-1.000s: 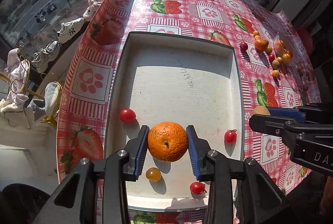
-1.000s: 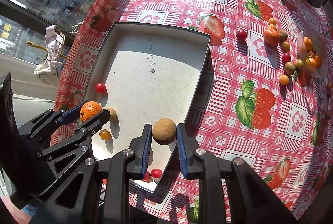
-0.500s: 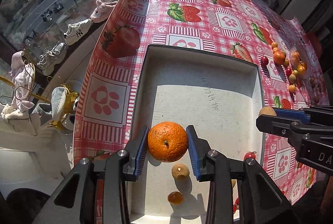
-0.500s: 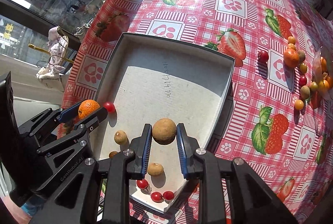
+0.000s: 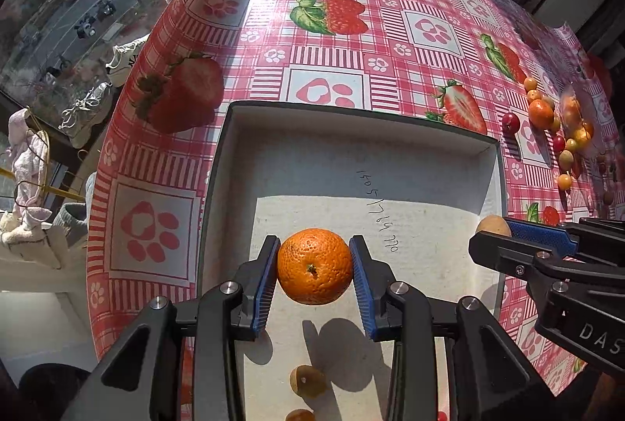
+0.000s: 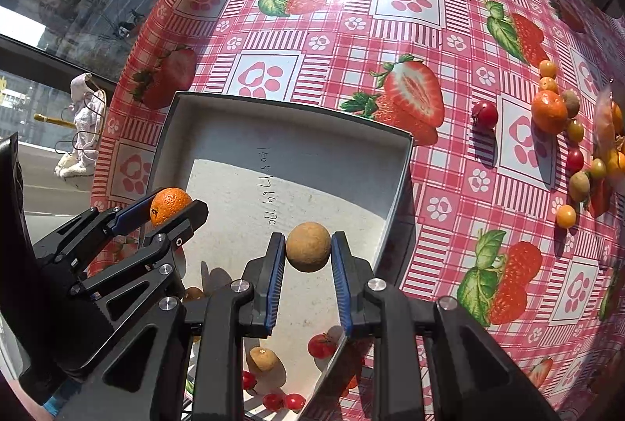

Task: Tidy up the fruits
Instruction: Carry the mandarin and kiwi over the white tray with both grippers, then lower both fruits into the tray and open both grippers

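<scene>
Left gripper (image 5: 314,274): fingers pinch the orange (image 5: 315,266) at its two sides, held above the floor of the tray (image 5: 234,163), in the lower middle of the left view.
Right gripper (image 6: 308,257): fingers pinch a small brown fruit (image 6: 308,246) above the tray, lower middle of the right view.
Tray contents: a few brown fruits (image 6: 263,359) and cherry tomatoes (image 6: 321,345) lie at the lower edge of both views, close under the grippers.
Fruit left out: a second orange (image 6: 549,111), tomatoes and small yellow fruits sit on the worktop (image 6: 410,30) at the right edge, well apart from the tray.
Risk, roll: both held fruits are round; let go from a height, they would likely bounce or roll across the flat tray floor and knock the loose ones.
Risk, crush: lowering onto the tomatoes beneath could squash them.
Risk, collision: the two grippers hang near each other over one tray; drifting inward could make them bump.
Risk, slip: the brown fruit is gripped on a narrow band, so a jolt may free it.
</scene>
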Tool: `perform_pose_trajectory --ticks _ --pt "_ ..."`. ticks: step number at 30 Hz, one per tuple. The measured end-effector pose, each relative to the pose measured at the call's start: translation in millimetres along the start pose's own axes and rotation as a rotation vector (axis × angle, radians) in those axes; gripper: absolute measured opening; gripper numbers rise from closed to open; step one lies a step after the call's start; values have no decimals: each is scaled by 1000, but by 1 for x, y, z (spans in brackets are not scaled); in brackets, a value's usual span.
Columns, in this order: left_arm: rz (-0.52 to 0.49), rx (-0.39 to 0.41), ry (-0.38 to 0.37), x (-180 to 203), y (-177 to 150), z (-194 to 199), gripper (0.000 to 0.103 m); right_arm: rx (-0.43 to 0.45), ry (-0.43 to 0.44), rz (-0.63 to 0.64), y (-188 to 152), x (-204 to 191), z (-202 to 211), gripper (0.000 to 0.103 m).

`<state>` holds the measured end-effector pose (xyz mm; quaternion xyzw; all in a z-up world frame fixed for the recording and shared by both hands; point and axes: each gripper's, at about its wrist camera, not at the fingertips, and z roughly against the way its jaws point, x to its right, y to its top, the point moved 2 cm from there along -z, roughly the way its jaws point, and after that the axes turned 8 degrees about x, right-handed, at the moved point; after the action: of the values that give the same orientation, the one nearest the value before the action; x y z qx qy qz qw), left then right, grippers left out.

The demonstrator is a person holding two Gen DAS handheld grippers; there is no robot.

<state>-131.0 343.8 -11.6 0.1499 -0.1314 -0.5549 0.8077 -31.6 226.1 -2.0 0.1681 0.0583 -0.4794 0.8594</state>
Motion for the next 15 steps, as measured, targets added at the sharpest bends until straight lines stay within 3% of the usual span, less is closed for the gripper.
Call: perform_pose_trajectory --ticks 15 --pt "-2 -37 62 4 4 -28 38 -21 2 -16 10 16 -25 26"
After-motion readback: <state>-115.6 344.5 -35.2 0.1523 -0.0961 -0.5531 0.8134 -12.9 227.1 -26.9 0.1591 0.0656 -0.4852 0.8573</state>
